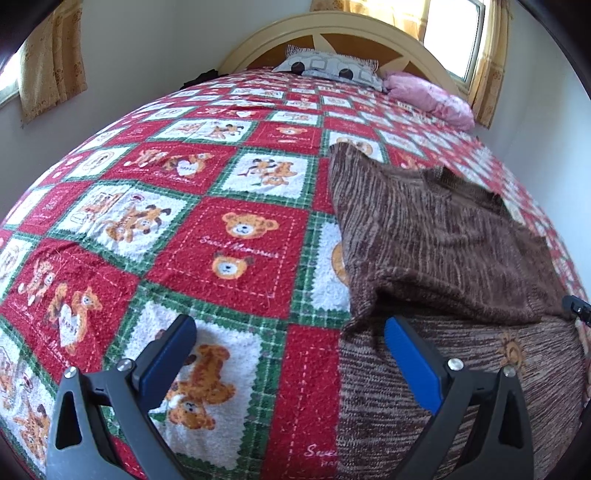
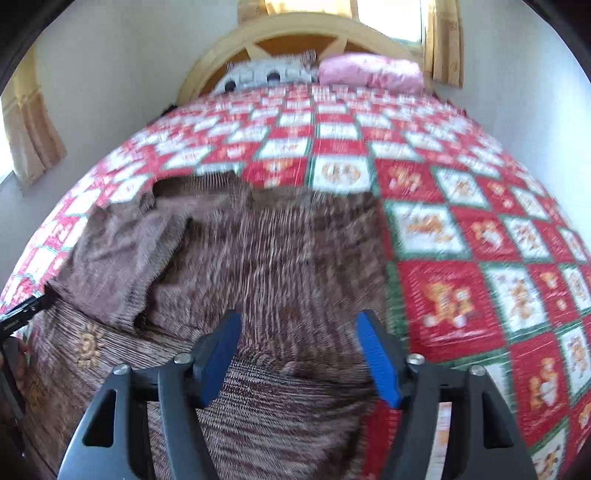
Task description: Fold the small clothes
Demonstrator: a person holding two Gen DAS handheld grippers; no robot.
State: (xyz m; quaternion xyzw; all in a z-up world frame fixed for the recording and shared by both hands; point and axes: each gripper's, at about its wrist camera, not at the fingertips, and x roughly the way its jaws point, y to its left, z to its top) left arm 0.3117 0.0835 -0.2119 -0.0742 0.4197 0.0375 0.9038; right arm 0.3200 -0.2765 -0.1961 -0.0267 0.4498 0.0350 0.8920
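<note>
A brown striped knit sweater [image 1: 436, 236] lies on the teddy-bear bedspread [image 1: 236, 240], its upper part folded down over the body. A small orange sun motif [image 1: 511, 350] shows on the lower layer. My left gripper [image 1: 291, 332] stands open over the sweater's left edge, one pad over the bedspread and the other over the knit. In the blurred right wrist view the sweater [image 2: 266, 251] fills the middle. My right gripper [image 2: 299, 332] is open just above its right part, with a raised fold of knit between the fingers and the pads not pressing on it.
At the head of the bed lie a grey patterned pillow [image 1: 328, 68] and a pink bundle [image 1: 432, 98] against a curved wooden headboard [image 1: 325, 26]. Curtained windows [image 1: 454, 33] and white walls flank the bed. Bedspread [image 2: 480, 229] stretches right of the sweater.
</note>
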